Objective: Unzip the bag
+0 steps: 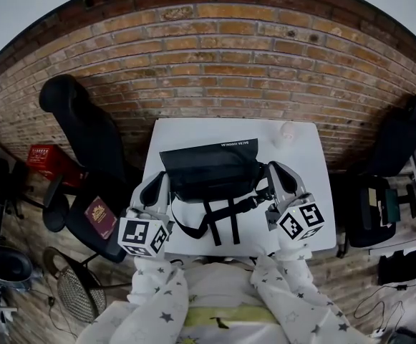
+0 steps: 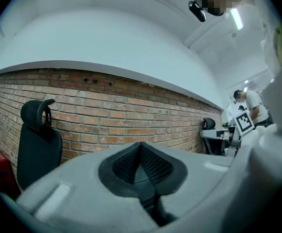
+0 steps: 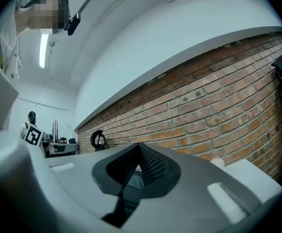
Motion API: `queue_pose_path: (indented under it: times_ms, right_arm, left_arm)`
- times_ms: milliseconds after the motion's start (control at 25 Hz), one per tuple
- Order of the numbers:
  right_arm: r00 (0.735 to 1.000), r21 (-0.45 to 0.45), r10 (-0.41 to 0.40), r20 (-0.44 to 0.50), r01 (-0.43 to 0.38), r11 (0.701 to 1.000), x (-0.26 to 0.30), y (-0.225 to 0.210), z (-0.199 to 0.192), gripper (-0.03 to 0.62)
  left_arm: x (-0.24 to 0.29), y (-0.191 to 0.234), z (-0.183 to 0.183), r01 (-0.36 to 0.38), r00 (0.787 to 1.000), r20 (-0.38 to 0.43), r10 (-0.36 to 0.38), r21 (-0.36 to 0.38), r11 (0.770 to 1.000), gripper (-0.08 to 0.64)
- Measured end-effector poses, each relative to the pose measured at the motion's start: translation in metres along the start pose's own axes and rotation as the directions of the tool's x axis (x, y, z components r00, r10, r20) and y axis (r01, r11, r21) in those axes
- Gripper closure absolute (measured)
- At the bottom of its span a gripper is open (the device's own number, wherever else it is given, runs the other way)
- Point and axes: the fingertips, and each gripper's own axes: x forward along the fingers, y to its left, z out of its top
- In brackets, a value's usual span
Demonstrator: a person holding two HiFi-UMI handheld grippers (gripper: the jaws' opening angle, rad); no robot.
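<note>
A black bag (image 1: 209, 169) lies in the middle of the white table (image 1: 304, 156), with its black straps (image 1: 222, 221) trailing toward the table's near edge. My left gripper (image 1: 158, 183) stands by the bag's left end and my right gripper (image 1: 274, 170) by its right end. Whether either touches the bag I cannot tell. In the left gripper view the left gripper (image 2: 141, 148) has its jaws shut with nothing between them, and it points at the brick wall. The right gripper (image 3: 140, 150) is likewise shut and empty. The bag shows in neither gripper view.
A small white object (image 1: 286, 133) sits at the table's far right corner. A black chair (image 1: 86, 131) stands to the left, with a dark red booklet (image 1: 100, 217) on a seat nearby. Another black chair (image 1: 402, 138) is at the right. A brick wall (image 1: 215, 63) runs behind the table.
</note>
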Motion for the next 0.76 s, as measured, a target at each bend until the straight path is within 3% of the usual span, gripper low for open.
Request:
queue_pose_path:
  times_ms: [760]
  right_arm:
    - [0.999, -0.015, -0.04, 0.004, 0.04, 0.999, -0.011, -0.007, 0.001, 0.586]
  left_arm:
    - [-0.005, 0.003, -0.003, -0.036, 0.999, -0.015, 0.036, 0.001, 0.999, 0.561]
